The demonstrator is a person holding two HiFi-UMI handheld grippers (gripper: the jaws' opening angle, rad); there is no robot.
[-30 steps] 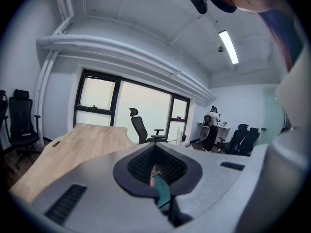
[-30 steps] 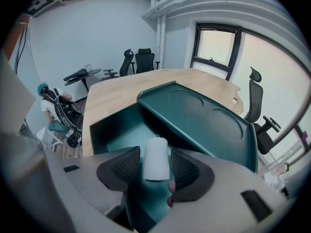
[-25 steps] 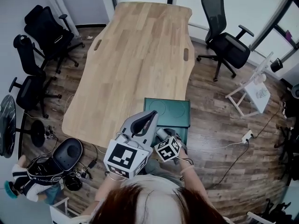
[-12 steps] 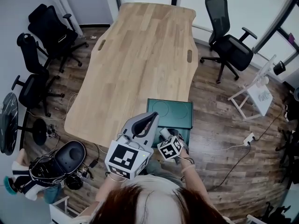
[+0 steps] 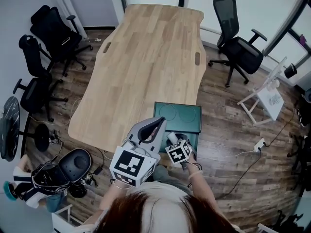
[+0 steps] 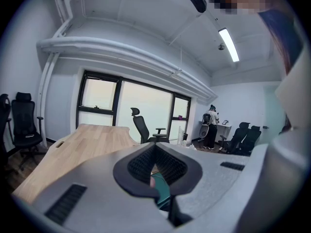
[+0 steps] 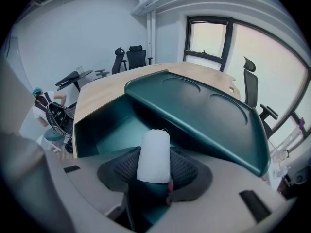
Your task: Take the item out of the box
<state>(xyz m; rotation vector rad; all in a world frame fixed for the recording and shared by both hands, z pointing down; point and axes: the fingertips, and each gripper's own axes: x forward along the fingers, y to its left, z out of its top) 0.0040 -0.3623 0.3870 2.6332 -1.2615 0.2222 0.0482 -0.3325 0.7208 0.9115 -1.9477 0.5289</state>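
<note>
Now the right gripper (image 7: pixel 154 168), jaws just closing, clamps the white roll (image 7: pixel 154 149) in the box (image 7: pixel 99 130) — ready to lift, I'd say — left gripper (image 6: pixel 156 165) clenched, empty.

On the floor (image 5: pixel 221 130), mid-scene: a table (image 5: pixel 146 57), long from near to far. Just off its near right corner: a box (image 7: pixel 92 130), lid (image 5: pixel 177 116) up on the far side, next to the table's edge. Over the open box, between the right tool's (image 7: pixel 154 168) jaws, which have just been closing in: a roll (image 7: pixel 154 144), upright. Just left of that, over the table's near edge: the left tool (image 5: pixel 159 122). Left of the table: a chair (image 5: pixel 53 25) far, another chair (image 5: pixel 31 84) nearer. Far right: a third chair (image 5: pixel 238 45); nearer than that, a rack (image 5: pixel 266 97). On the floor right of the box, well apart: a power strip (image 5: pixel 258 142). Near left, on the floor: a case (image 5: pixel 70 165).
</note>
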